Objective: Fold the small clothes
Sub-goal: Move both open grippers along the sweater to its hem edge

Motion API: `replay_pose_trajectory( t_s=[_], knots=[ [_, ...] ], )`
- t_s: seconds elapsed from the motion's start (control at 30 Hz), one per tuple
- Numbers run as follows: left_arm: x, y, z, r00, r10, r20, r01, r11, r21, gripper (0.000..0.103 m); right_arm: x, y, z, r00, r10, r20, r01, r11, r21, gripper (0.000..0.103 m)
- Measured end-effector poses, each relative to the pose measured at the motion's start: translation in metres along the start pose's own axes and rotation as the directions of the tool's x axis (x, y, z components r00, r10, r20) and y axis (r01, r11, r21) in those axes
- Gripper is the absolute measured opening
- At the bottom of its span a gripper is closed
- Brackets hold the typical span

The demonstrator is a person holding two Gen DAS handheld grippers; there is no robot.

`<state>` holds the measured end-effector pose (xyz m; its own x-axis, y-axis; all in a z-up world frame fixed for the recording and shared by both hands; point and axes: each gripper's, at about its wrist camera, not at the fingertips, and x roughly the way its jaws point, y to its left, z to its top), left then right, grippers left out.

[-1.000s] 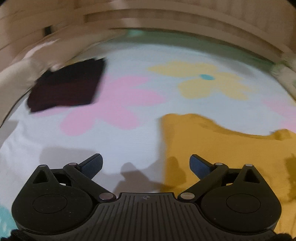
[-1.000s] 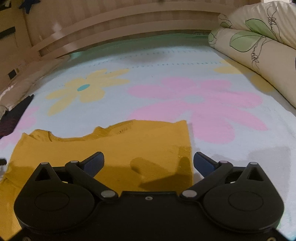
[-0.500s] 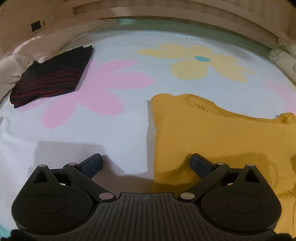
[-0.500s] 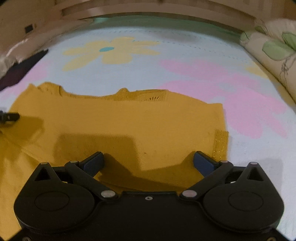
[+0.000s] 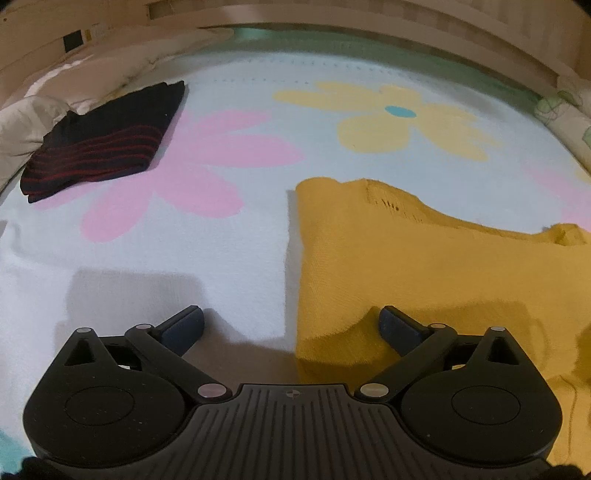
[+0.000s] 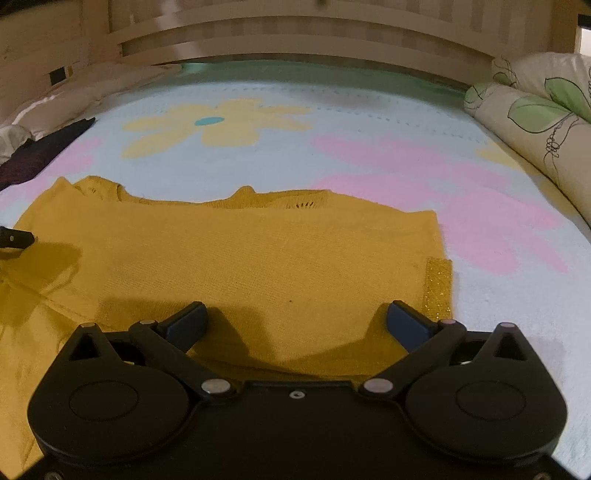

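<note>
Pale blue bedding (image 5: 240, 266) printed with big pink and yellow flowers covers the bed, with a slatted wooden headboard (image 5: 369, 22) curving across the far edge.

From the left wrist view, the left gripper (image 5: 291, 325) hovers low over the bed with its jaws spread wide and nothing between them; one finger sits over bare bedding, the other over the left side edge of the yellow knit top (image 5: 424, 266). That top lies flat near the bed's near edge. A dark garment with red stripes (image 5: 103, 140), apparently already folded, rests toward the far left corner beside a cream pillow (image 5: 22, 122). To fold well, I would straddle only the top layer at the near left corner, close firmly, and lift just enough to clear the surface.

From the right wrist view, the right gripper (image 6: 297, 321) also has its jaws spread and empty, poised over the top's (image 6: 258, 251) near hem, close to a glittery strip (image 6: 439, 284) at its right edge. A leaf-printed bolster (image 6: 535, 122) lines the bed's right side. Both hands should pinch at matching height and carry the hem toward the neckline together, keeping the fold line straight.
</note>
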<state>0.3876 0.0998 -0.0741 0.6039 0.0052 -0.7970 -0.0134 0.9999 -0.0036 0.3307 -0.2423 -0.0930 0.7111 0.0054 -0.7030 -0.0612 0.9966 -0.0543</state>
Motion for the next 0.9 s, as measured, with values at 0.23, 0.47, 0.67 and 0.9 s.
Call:
replay_pose_trajectory(
  t_s=[0.23, 0.47, 0.67, 0.9],
  knots=[
    [-0.034, -0.014, -0.009, 0.999, -0.004, 0.040, -0.001, 0.991, 0.134, 0.094, -0.027, 0.010, 0.002, 0.998, -0.050, 0.035, 0.055, 0.985, -0.165, 0.103],
    [-0.064, -0.042, -0.040, 0.997, -0.063, -0.045, 0.073, 0.961, 0.268, 0.094, -0.048, 0.021, -0.004, 0.997, 0.014, -0.073, -0.025, 0.987, -0.156, 0.103],
    [-0.086, -0.043, -0.083, 0.985, -0.093, -0.145, 0.122, 0.971, 0.205, 0.094, -0.064, 0.023, -0.031, 0.975, 0.029, -0.221, -0.052, 0.994, -0.101, 0.103],
    [-0.123, -0.039, -0.138, 0.979, -0.099, -0.176, 0.135, 0.969, 0.209, 0.095, -0.110, 0.029, -0.096, 0.972, 0.023, -0.233, -0.034, 0.999, -0.041, 0.103]
  ],
)
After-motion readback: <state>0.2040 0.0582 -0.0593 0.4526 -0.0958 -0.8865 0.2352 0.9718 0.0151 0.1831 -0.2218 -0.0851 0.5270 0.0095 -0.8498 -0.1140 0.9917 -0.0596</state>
